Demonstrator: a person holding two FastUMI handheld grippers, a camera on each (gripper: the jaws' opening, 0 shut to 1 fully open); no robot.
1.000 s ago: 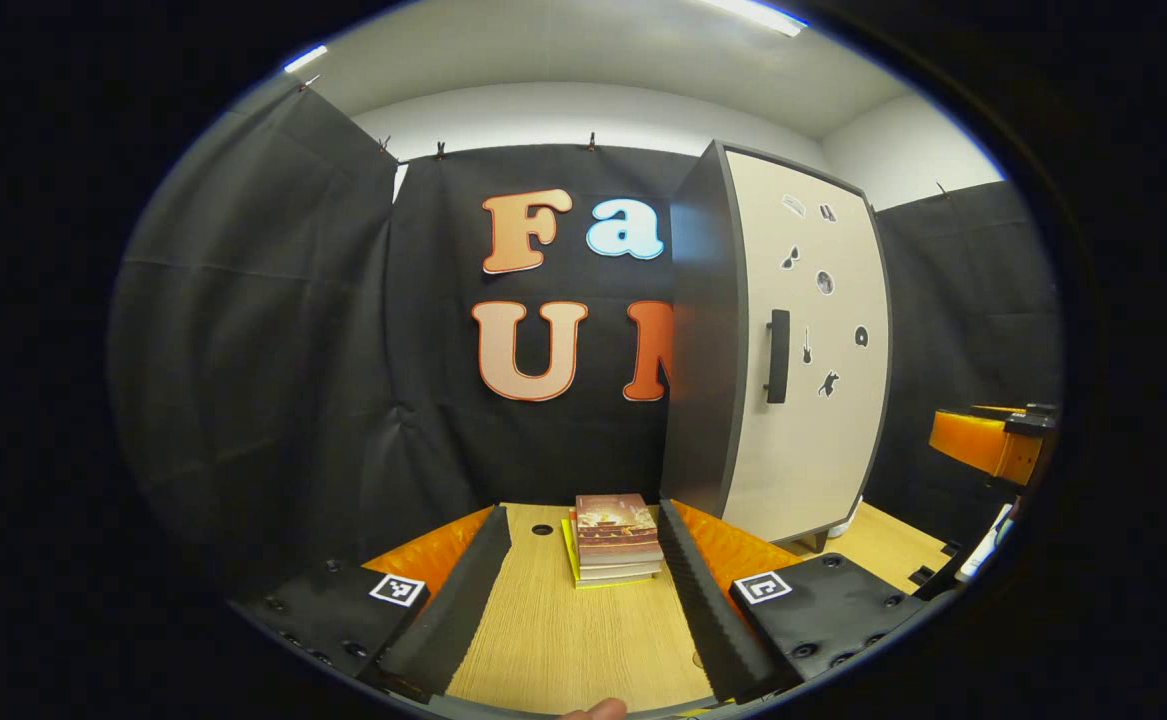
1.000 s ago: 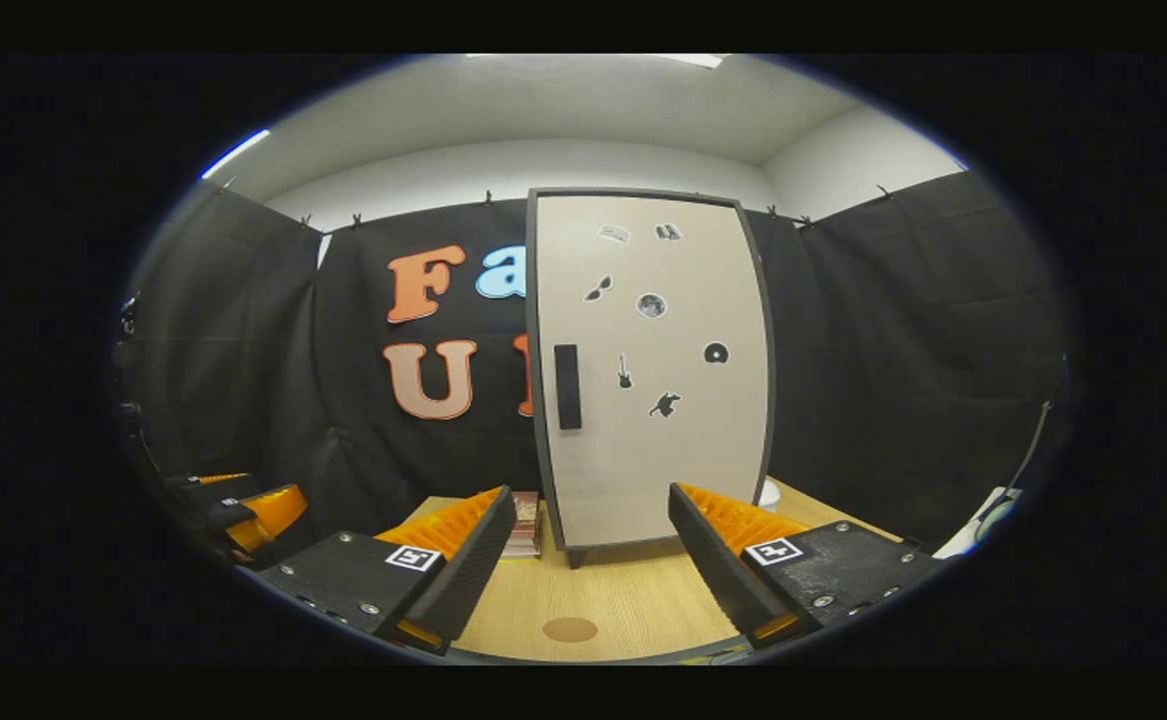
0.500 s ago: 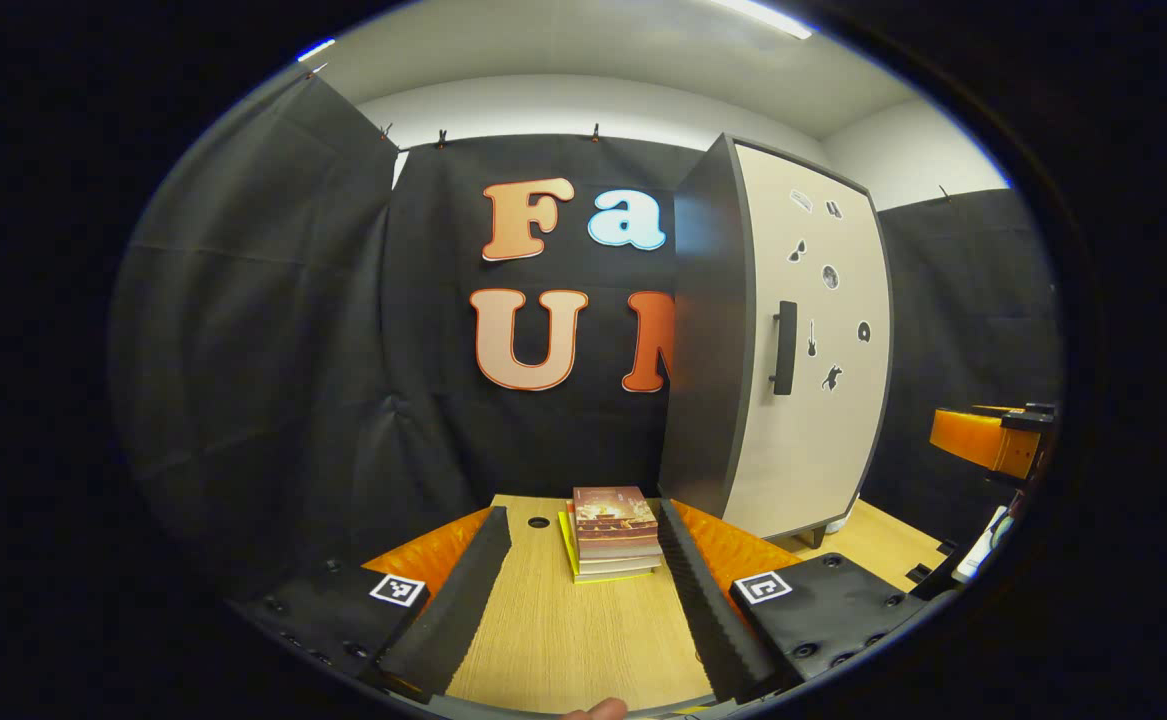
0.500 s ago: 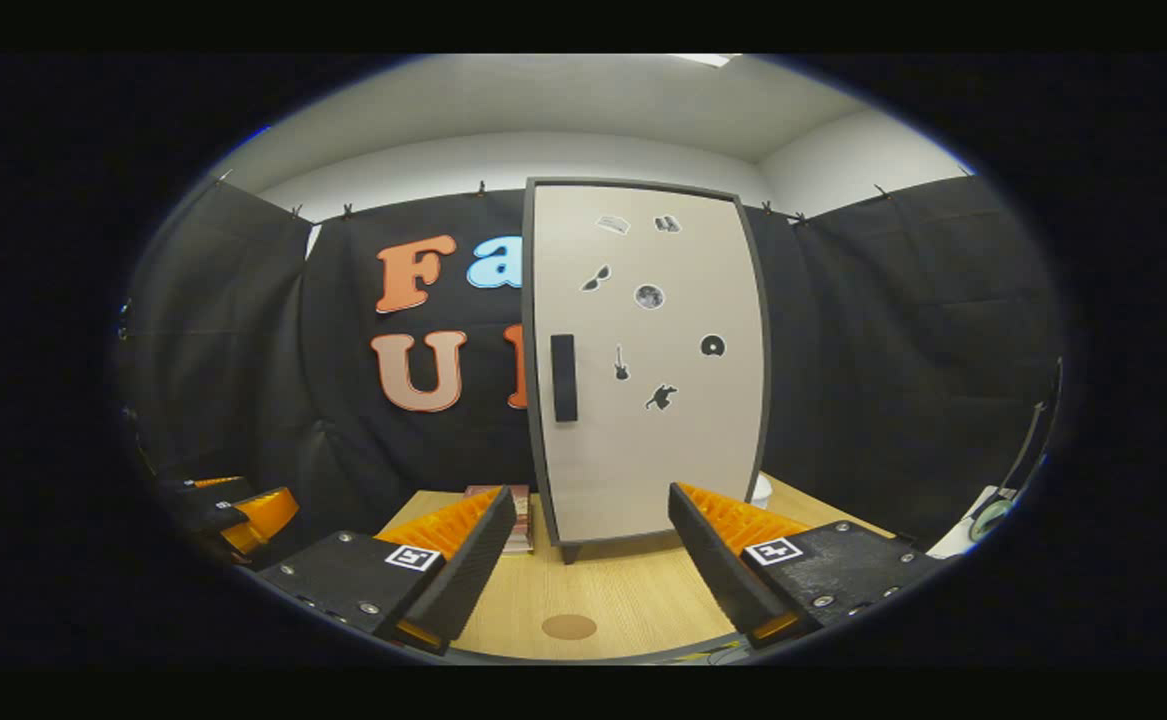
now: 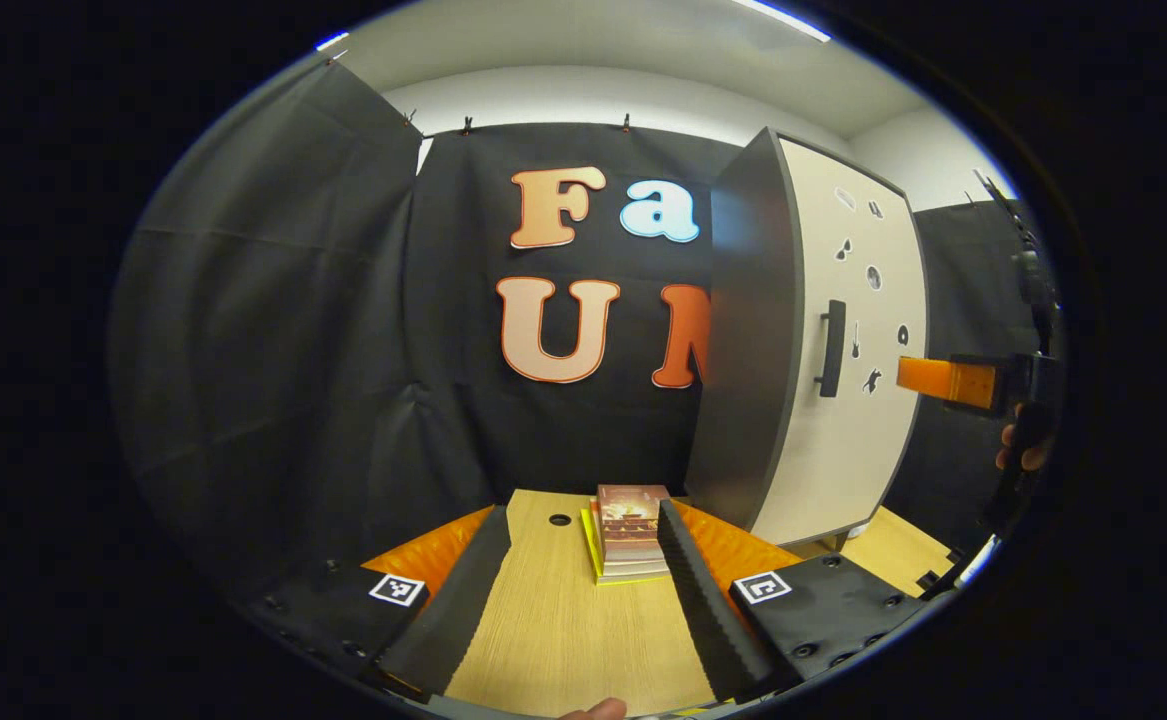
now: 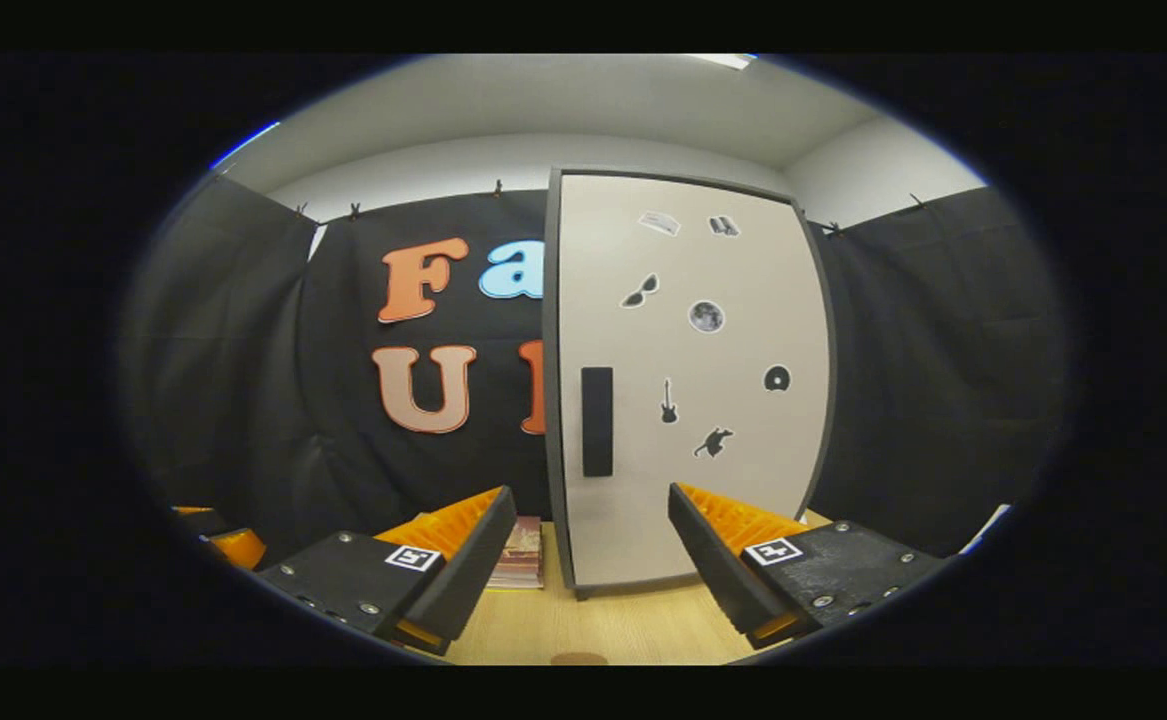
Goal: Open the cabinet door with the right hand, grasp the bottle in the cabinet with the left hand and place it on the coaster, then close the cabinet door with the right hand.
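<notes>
The tall cabinet stands on the wooden table with its pale door [image 6: 693, 380] closed, hiding the inside. Its dark vertical handle [image 6: 597, 420] sits near the door's left edge. My right gripper [image 6: 591, 492] is open and faces the door at about handle height, some way short of it. The brown round coaster [image 6: 579, 658] lies on the table below it, at the view's bottom edge. My left gripper [image 5: 583, 510] is open above the table, left of the cabinet [image 5: 743, 340]. In the left gripper view the right gripper [image 5: 948, 380] is held by a hand [image 5: 1023, 445] in front of the door handle [image 5: 829, 348].
A stack of books [image 5: 631, 530] lies on the table [image 5: 563, 640] just left of the cabinet's foot, straight ahead of my left gripper. A small cable hole [image 5: 560, 519] is beside it. Black cloth walls close the booth behind and at both sides.
My right gripper has risen and come closer to the door; the coaster has slid to the bottom edge of its view. The left gripper has shifted slightly left.
</notes>
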